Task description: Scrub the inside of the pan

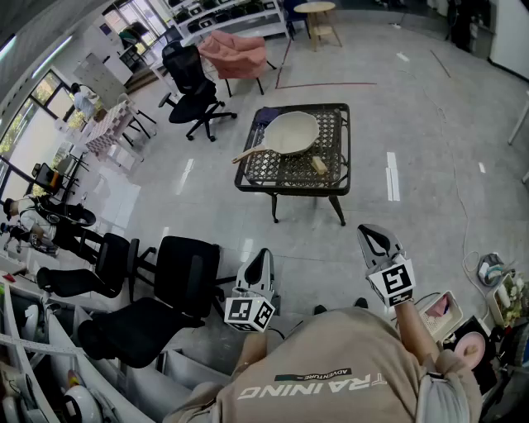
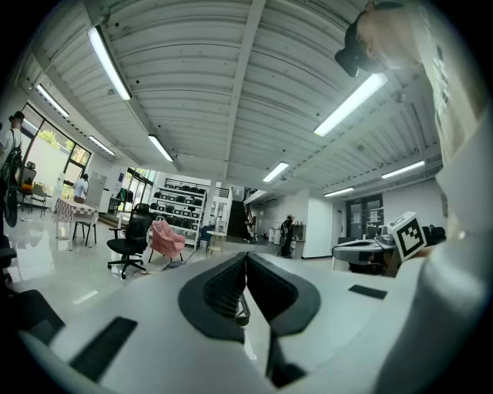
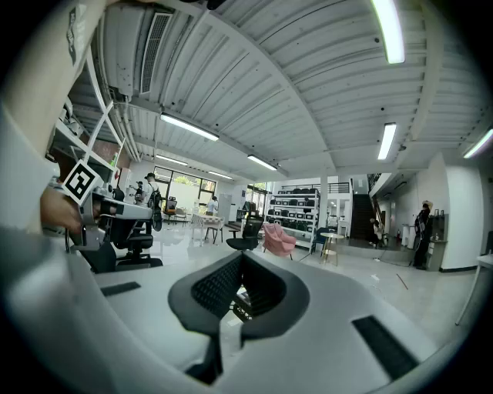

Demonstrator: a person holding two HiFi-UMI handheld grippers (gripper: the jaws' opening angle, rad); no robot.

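Note:
A cream-coloured pan (image 1: pixel 291 132) with a wooden handle (image 1: pixel 249 154) lies on a black wire-mesh table (image 1: pixel 334 175) some way ahead of me on the floor. A small yellowish sponge block (image 1: pixel 319 164) rests on the mesh to the right of the pan. My left gripper (image 1: pixel 264 253) and my right gripper (image 1: pixel 371 231) are held close to my body, well short of the table. Both point forward with nothing between the jaws. In the left gripper view the left gripper (image 2: pixel 246 256) has its jaws together. The right gripper (image 3: pixel 243 256) looks the same in its own view.
Two black office chairs (image 1: pixel 178 277) stand at my left. Another black chair (image 1: pixel 194 83) and a pink armchair (image 1: pixel 240 54) stand beyond the table, with a round side table (image 1: pixel 317 15) and shelving further back. People stand by the windows at far left. Equipment sits at lower right (image 1: pixel 494 268).

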